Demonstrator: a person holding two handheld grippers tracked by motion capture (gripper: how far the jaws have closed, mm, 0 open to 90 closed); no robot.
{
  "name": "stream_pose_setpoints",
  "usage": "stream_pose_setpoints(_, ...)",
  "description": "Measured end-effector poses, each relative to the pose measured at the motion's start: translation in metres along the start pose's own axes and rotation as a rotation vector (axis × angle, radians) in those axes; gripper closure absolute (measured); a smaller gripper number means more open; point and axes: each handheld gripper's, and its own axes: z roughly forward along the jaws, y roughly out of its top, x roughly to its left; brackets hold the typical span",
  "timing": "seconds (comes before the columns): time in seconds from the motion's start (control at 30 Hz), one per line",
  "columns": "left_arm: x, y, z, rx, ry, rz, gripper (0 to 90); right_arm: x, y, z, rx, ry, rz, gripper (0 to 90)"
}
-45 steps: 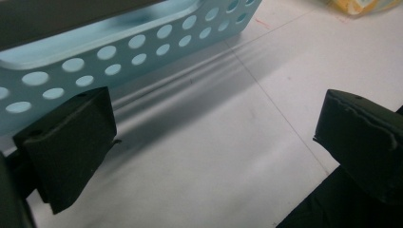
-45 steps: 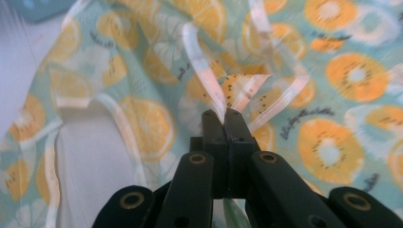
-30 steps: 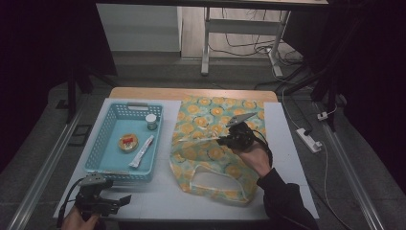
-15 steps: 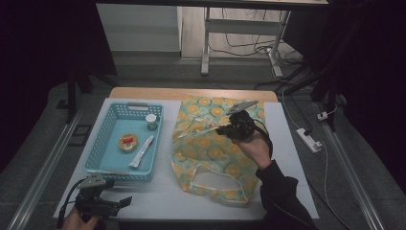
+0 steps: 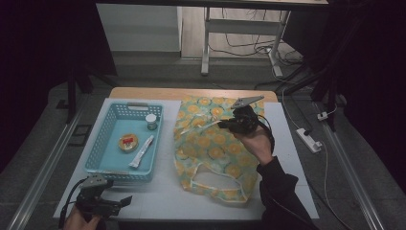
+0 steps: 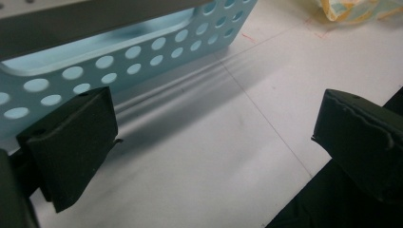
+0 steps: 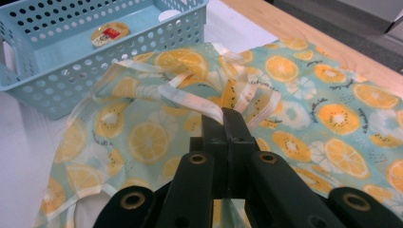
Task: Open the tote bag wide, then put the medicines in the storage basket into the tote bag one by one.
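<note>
Fruit-print bag (image 5: 210, 148) lies spread across the right half of the white worktop (image 5: 158, 196), just beside a light-blue basket (image 5: 100, 143). Its upper edge, with the pale handle strap (image 7: 190, 102), is lifted off the surface and bunched into folds. The right gripper (image 5: 229, 123) holds that strap: in the right gripper view its two black jaws are pressed together with the fabric pinched between their tips. The right hand (image 5: 256, 143) is raised above the middle of the bag, the dark-sleeved forearm rising from the near edge of the worktop, and the gripper points left toward the basket with its grey plate on top.

The left gripper (image 5: 125, 201) sits low at the near left corner of the worktop, just in front of the basket. It points right, its jaws standing wide apart with nothing between them; the left gripper view shows bare worktop and the perforated basket wall (image 6: 142, 57) beyond. The left hand (image 5: 79, 220) grips its body at the frame's bottom edge.

In the basket lie a round tin (image 5: 128, 142), a white tube (image 5: 142, 152) and a small jar (image 5: 151, 121).
</note>
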Motion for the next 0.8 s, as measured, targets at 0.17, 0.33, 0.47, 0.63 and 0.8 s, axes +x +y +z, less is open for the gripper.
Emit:
stream_pose_setpoints(0.17, 0.0011, -0.0001, -0.0002, -0.001, -0.004, -0.009, 1.0, 0.0013, 0.0019, -0.0023, -0.024, -0.001, -0.005, 90.0)
stream_pose_setpoints(0.33, 0.0006, 0.0004, 0.0001, 0.003, 0.004, -0.013, 0.4, 0.0023, 0.0002, -0.0015, -0.019, 0.002, -0.015, 90.0)
stream_pose_setpoints(0.47, 0.0014, 0.0001, -0.0006, -0.003, -0.003, -0.011, 0.1, 0.0022, -0.0012, 0.0001, -0.010, 0.001, -0.015, 90.0)
stream_pose_setpoints(0.63, 0.0048, -0.0005, -0.0021, -0.018, -0.033, -0.036, 0.0, 0.0025, -0.0023, 0.0010, -0.008, 0.005, -0.015, 90.0)
stream_pose_setpoints(0.8, 0.0087, -0.0013, -0.0025, -0.020, -0.042, -0.071, 0.0, 0.0029, -0.0029, 0.0017, -0.007, 0.007, -0.012, 90.0)
